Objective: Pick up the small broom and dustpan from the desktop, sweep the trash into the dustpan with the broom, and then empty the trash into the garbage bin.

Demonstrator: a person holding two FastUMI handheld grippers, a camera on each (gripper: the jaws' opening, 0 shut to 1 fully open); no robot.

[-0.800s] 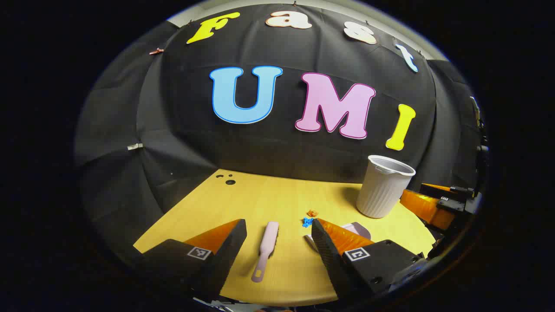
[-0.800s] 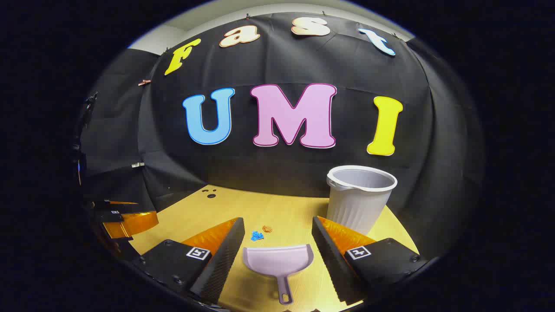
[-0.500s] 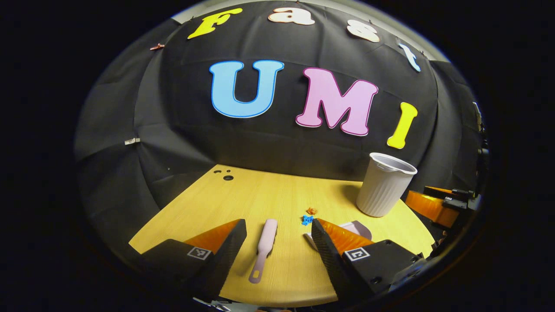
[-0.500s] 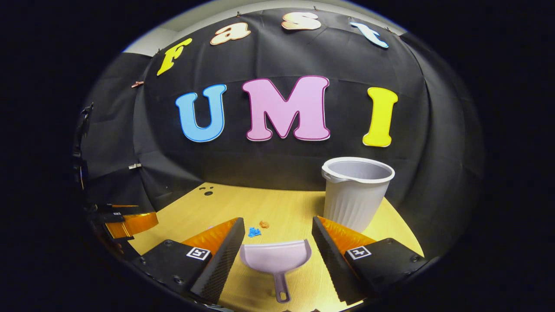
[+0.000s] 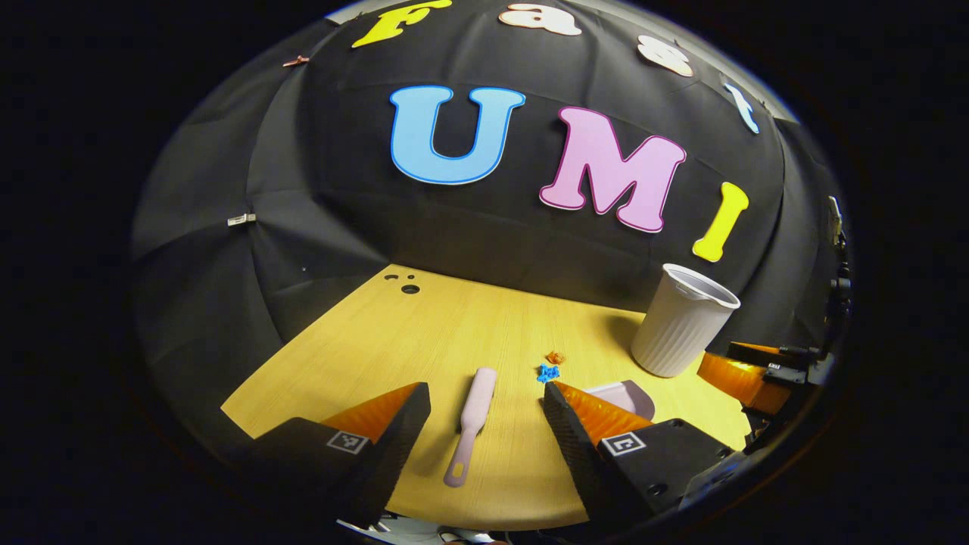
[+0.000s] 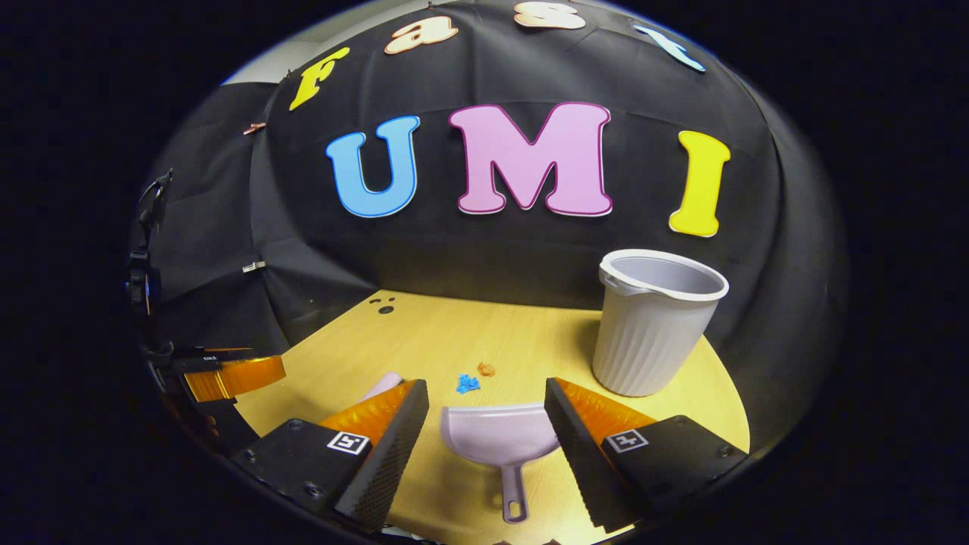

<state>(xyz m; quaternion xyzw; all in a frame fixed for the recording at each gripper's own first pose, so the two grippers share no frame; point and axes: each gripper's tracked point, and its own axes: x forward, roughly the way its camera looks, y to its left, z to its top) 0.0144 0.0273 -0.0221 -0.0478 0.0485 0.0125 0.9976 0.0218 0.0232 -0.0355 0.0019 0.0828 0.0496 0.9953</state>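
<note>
My jaws gape, left gripper (image 5: 484, 412) straddling the broom (image 5: 472, 418), right gripper (image 6: 484, 412) the dustpan (image 6: 500, 440), ready to grab.

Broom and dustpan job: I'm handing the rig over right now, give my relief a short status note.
Left gripper: open, empty, fingers either side of the broom, not touching it.
Right gripper: open, empty, lined up over the dustpan.
Broom and dustpan lie flat on the desktop, handles toward you.
Trash: blue scrap and orange scrap just beyond the dustpan's mouth.
Garbage bin stands upright at the far right.
Done: nothing picked up.
Left: grasp both tools, sweep, empty into the bin.
</note>
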